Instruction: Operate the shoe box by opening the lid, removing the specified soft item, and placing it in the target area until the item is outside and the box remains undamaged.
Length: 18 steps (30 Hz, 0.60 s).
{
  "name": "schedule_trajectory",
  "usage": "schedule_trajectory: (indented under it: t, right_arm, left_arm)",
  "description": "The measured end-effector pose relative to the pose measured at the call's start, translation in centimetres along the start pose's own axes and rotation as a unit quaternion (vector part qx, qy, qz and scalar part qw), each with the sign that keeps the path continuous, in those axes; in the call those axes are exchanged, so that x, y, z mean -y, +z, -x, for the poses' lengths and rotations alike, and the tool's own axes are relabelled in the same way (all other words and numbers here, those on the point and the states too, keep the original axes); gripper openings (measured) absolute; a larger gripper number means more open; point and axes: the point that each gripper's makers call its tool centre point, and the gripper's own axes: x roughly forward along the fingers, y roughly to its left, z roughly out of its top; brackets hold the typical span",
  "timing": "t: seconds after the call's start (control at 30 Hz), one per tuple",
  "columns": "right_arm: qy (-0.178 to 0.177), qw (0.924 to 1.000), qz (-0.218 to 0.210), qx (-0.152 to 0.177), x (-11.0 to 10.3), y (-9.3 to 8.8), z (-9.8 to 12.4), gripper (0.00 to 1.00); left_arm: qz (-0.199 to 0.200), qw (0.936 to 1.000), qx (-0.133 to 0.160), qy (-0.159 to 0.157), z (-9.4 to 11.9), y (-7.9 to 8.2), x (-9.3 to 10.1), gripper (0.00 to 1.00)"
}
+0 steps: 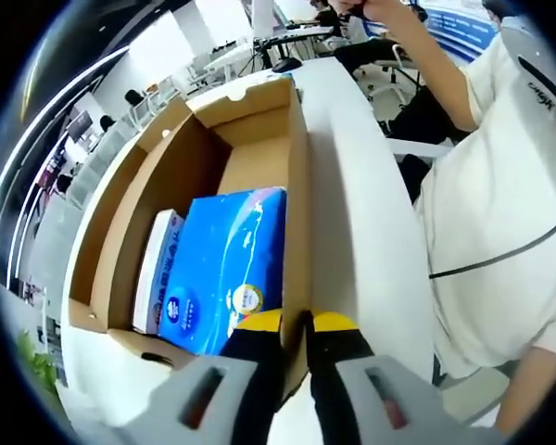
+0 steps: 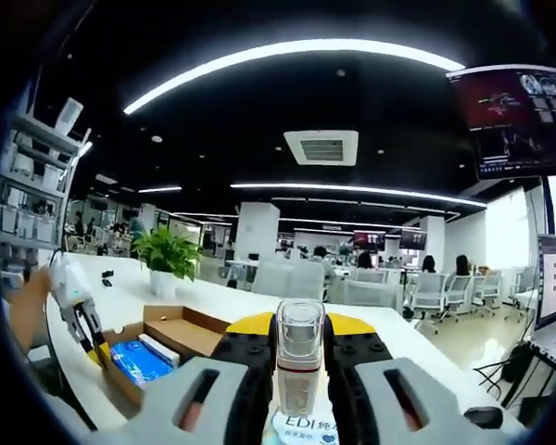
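While the shoe box (image 1: 259, 139) sits open on the white table (image 1: 361, 185), the left gripper (image 1: 296, 326) pinches the near wall of the box, with one jaw inside and one outside, squeezed nearly together on the cardboard. Just past those jaws, inside the box, lies the soft blue pack (image 1: 232, 269), and a white pack with blue print (image 1: 159, 269) lies beside it. The blue pack's long side runs straight away from the left gripper, toward the far end of the box. So the left gripper is the near one, right at the pack's short end. The right gripper (image 2: 299, 357) is well apart from the box and up in the air; it is squeezed on a clear little bottle (image 2: 299, 366), so it is busy. In the right gripper view the box sits low and to the left, with the left gripper at its near wall. My guess is that the left gripper should let go of the wall and reach down and forward for the blue pack.
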Motion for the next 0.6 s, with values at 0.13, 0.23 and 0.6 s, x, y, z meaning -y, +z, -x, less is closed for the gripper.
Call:
schedule_trajectory:
  t: [0.13,0.23,0.6]
  right_arm:
    - [-0.019,0.9998,0.005,0.004,1.5,-0.2,0.4,0.18]
    - [-0.041,0.9991,0.01,0.007,2.7,-0.7,0.4,0.18]
    - [-0.07,0.9975,-0.005,0.007,5.6,-2.9,-0.2,0.18]
  left_arm:
    - [0.0,1.0,0.001,0.001,0.0,0.0,0.0,0.08]
    - [-0.002,1.0,0.001,0.001,0.0,0.0,0.0,0.08]
    - [-0.018,0.9998,0.005,-0.007,0.0,0.0,0.1,0.07]
